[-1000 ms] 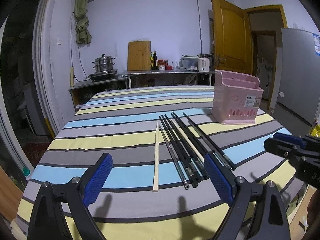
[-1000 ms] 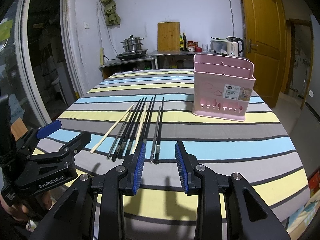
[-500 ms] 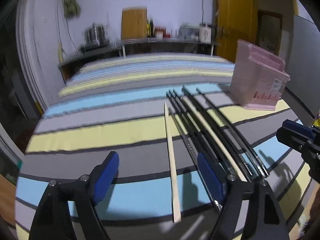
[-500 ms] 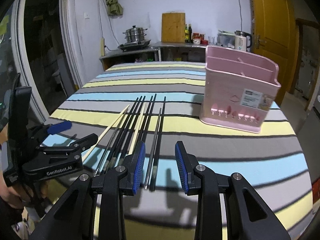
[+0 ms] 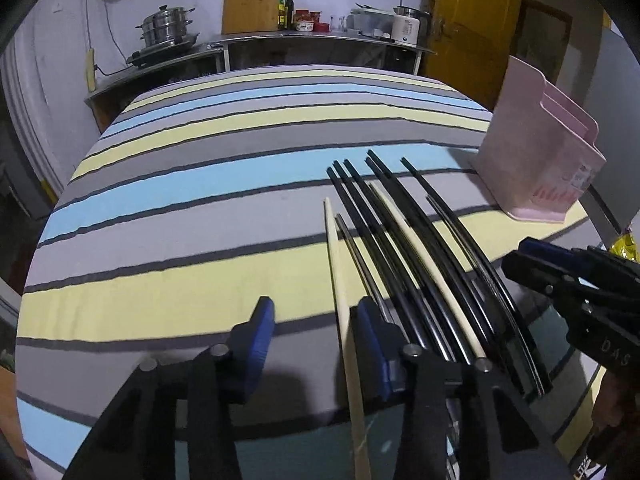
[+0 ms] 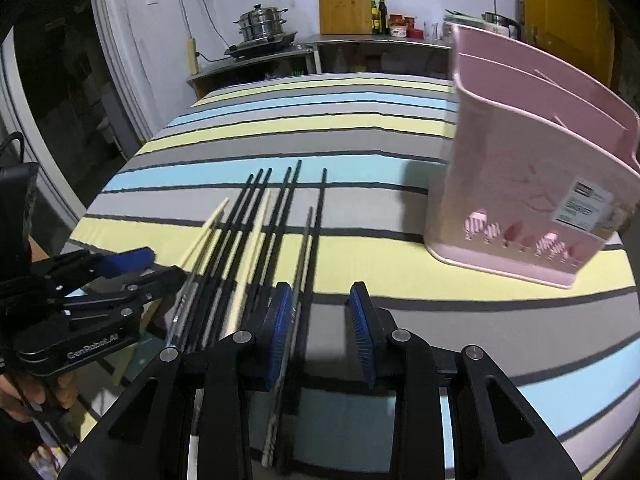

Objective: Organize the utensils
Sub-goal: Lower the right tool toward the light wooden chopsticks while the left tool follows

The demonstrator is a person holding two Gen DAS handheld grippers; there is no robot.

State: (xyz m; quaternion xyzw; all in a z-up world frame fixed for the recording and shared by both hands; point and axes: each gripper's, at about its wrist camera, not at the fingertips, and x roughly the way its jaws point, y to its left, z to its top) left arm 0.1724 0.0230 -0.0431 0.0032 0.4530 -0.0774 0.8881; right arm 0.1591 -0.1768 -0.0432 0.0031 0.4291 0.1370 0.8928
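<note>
The chopsticks [image 5: 404, 240] lie side by side in a row on the table [image 5: 200, 200], near its front edge. Their long sides run from the front of the table toward the far kitchen wall, with the thin tips pointing away. Most are black and shiny, thin and straight. Two are pale wood, and the wooden chopstick [image 5: 340, 288] on the left end of the row leans a little away from the others. A striped cloth covers the table, with soft blue, yellow and gray bands and thin dark lines. The pink basket [image 6: 532, 184] is smooth plastic, tall and boxy, with walls inside that split it up and little cut-out shapes near its bottom. It stands upright to the right of the row, well apart from it. The left claw [image 5: 316, 336] is closing, with the wooden chopstick between its blue pads, but the pads do not press it yet. The right claw [image 6: 324, 320] is closing too, over the right end of the row; I cannot tell if it touches a stick. A second ago both claws were wider and farther back from the chopsticks, and now they are lower and right over them.
</note>
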